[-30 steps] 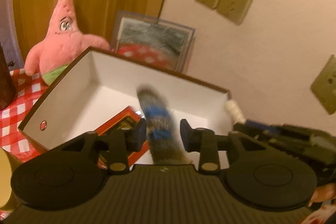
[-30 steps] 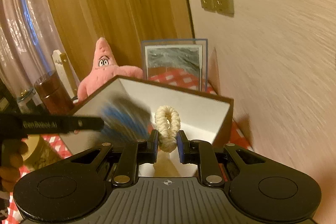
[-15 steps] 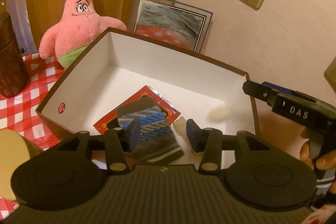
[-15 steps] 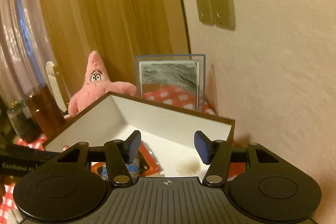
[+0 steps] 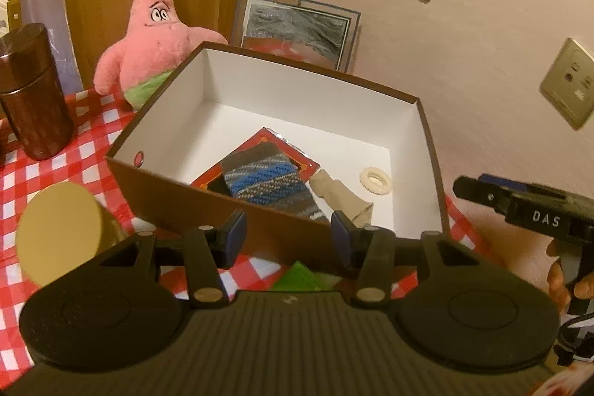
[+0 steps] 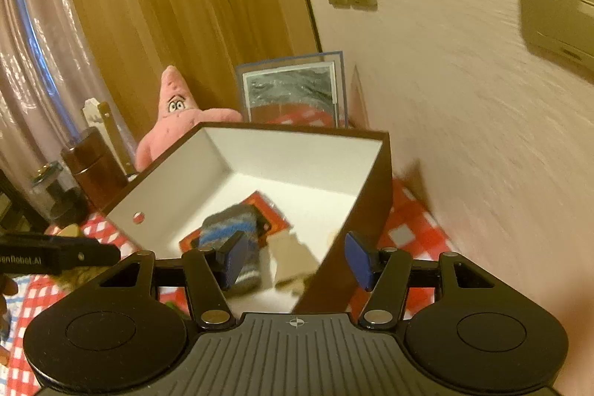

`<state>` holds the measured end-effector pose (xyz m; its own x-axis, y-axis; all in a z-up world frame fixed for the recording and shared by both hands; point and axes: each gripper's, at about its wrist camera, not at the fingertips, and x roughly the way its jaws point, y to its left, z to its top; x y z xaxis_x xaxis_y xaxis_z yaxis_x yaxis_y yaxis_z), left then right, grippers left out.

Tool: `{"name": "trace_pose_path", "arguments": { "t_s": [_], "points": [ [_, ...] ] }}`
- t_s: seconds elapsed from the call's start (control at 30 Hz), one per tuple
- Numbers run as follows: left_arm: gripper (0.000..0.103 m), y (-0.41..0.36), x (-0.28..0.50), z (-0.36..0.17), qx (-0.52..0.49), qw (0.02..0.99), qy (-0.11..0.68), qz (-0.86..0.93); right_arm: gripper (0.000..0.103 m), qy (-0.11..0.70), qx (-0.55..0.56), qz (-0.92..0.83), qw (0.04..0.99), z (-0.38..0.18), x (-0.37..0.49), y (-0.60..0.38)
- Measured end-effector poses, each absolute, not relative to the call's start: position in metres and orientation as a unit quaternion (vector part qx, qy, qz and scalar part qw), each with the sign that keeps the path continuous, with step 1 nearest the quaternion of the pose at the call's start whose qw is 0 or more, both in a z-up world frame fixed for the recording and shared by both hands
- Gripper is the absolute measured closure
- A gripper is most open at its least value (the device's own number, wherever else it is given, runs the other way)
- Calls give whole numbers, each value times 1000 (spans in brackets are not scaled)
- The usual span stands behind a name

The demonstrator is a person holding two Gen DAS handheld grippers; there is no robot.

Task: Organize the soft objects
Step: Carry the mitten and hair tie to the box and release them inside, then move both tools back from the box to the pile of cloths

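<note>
Left wrist view: my left gripper point(image 5: 287, 232) stands with its jaws apart and nothing between them, hanging at the near wall of the box.
Right gripper: I see my right gripper point(image 6: 295, 257) with jaws parted and empty, over the box's near right corner.
Box: the brown cardboard box with white inside point(image 5: 427, 136) sits open on the red-and-white checked tablecloth point(image 5: 92, 151).
Already in: a grey-and-blue striped knitted sock point(image 5: 267, 180) lies on a red-bordered card point(image 5: 267, 141); just beside it a beige sock point(image 5: 339, 193); near that, apart, a cream braided hair ring point(image 5: 375, 180).
Still out: the pink star-shaped plush toy point(image 5: 156, 36) stands behind the box's far left corner.
Unclear: a green scrap point(image 5: 297, 275) shows under the near wall; I cannot tell what it is.
Progress: I judge three soft things stowed, with the plush the likely one left.
</note>
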<state>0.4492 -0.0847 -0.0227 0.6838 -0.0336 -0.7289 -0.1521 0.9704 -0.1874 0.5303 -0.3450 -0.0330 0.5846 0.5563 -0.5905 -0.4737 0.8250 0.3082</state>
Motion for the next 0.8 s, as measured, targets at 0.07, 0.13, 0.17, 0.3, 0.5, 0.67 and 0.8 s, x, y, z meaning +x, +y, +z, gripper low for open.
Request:
{"name": "trace_pose_path", "arguments": {
  "t_s": [0.07,0.13,0.17,0.3,0.5,0.67,0.8],
  "points": [
    [57,-85,438,-18,-115,912,394,32,45,355,63,288,887,-31,518,-351],
    [57,-84,426,-14,-114,914,389,34,45,355,67,287,887,-30,505,-355],
    [57,-83,420,-12,-117,914,387,35,45,355,67,286,888,-29,498,-356],
    [57,-73,392,-6,-144,911,384,34,45,355,68,288,887,-25,474,-357],
    [57,-61,349,-2,-144,911,384,47,45,360,67,291,884,-19,440,-353],
    [57,-43,313,-3,-144,908,388,71,44,371,69,292,879,-19,414,-345],
    [57,-25,287,-5,-148,905,388,94,45,385,65,303,869,-24,394,-332]
  ]
}}
